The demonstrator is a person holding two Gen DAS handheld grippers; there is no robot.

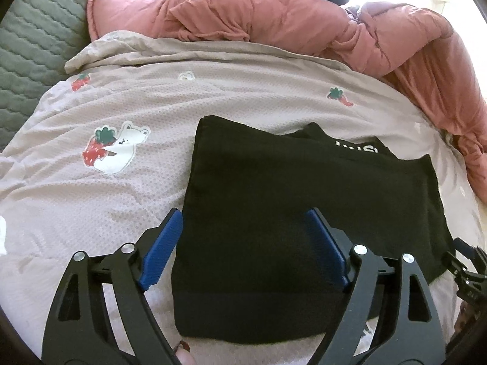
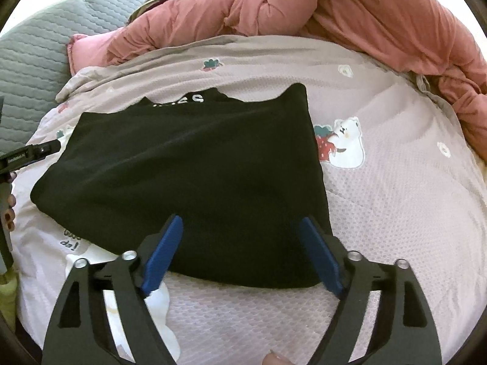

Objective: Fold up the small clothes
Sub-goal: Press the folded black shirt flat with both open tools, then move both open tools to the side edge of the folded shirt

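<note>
A black garment [image 1: 274,200] with white lettering lies folded flat on a light blanket printed with bears and strawberries [image 1: 121,106]. It also shows in the right wrist view [image 2: 188,167]. My left gripper [image 1: 243,222] is open and empty, hovering above the garment's near left part, blue pads [image 1: 161,252] wide apart. My right gripper [image 2: 242,228] is open and empty above the garment's near right edge. The right gripper shows at the right edge of the left wrist view [image 1: 468,273]. The left gripper shows at the left edge of the right wrist view [image 2: 27,155].
A bunched pink quilt [image 1: 334,27] lies along the far and right side of the blanket. A grey-green quilted mattress [image 1: 33,42] shows at the far left. The printed blanket [image 2: 395,182] spreads around the garment.
</note>
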